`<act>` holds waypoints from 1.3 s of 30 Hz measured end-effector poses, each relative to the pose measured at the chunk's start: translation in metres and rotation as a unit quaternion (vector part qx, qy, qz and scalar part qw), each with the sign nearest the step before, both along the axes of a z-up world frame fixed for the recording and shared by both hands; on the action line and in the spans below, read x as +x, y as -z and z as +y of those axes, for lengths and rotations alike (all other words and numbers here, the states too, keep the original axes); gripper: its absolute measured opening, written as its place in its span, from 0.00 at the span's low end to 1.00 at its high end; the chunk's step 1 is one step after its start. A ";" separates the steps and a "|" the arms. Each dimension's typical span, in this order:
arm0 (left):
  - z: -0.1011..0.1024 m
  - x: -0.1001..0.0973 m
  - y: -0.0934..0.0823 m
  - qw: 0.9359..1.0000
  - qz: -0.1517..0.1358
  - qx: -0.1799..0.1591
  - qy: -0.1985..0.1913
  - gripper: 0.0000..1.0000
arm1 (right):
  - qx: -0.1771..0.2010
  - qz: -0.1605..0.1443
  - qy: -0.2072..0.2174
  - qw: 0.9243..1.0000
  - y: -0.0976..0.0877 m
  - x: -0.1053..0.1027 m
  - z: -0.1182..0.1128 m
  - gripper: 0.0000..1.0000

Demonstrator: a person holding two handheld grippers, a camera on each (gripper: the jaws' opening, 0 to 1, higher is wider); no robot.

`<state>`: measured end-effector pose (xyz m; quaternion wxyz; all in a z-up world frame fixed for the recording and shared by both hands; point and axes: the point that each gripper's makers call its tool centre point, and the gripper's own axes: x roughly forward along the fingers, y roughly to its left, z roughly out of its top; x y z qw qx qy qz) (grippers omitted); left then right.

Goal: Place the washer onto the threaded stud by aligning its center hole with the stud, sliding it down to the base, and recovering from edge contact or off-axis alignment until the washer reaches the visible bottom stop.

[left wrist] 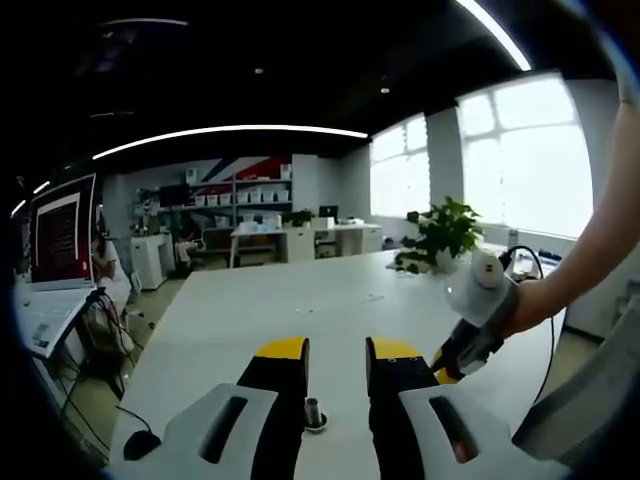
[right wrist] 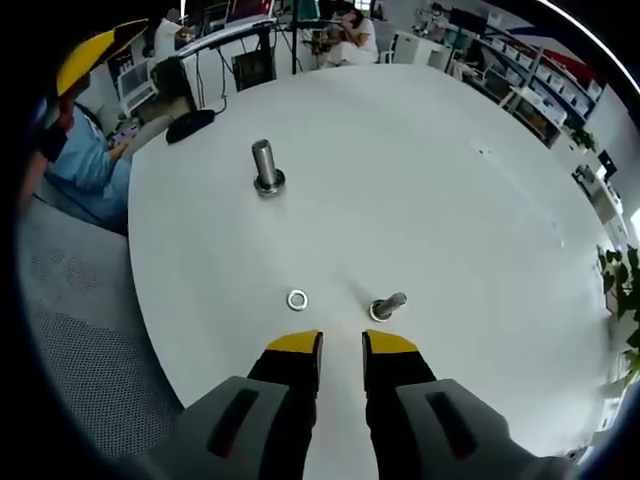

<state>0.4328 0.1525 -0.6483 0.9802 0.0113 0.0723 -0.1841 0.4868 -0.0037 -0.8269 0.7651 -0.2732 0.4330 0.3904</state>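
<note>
Right gripper (right wrist: 341, 343) hovered spread above the white table (right wrist: 450, 200); the washer (right wrist: 297, 299) lay flat just beyond its jaws, beside a tilted bolt (right wrist: 386, 306). An upright stud (right wrist: 266, 166) stood well apart. Left gripper (left wrist: 336, 351) spread around another stud (left wrist: 313, 412).

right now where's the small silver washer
In the right gripper view, the small silver washer lies flat on the white table, just beyond the left jaw, left of the toppled bolt.
</note>
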 end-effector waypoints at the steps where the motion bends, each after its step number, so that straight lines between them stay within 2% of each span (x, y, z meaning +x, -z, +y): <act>1: 0.000 0.000 0.000 1.000 0.000 0.000 0.000 0.20 | 0.000 0.001 0.000 1.000 0.000 -0.001 0.001 0.18; 24: 0.003 0.000 0.001 1.000 0.002 0.000 -0.005 0.20 | 0.014 0.025 -0.001 1.000 0.019 -0.010 0.021 0.20; 39: 0.004 0.001 0.002 1.000 0.003 0.001 -0.007 0.20 | 0.020 0.027 0.003 0.999 0.022 -0.009 0.027 0.21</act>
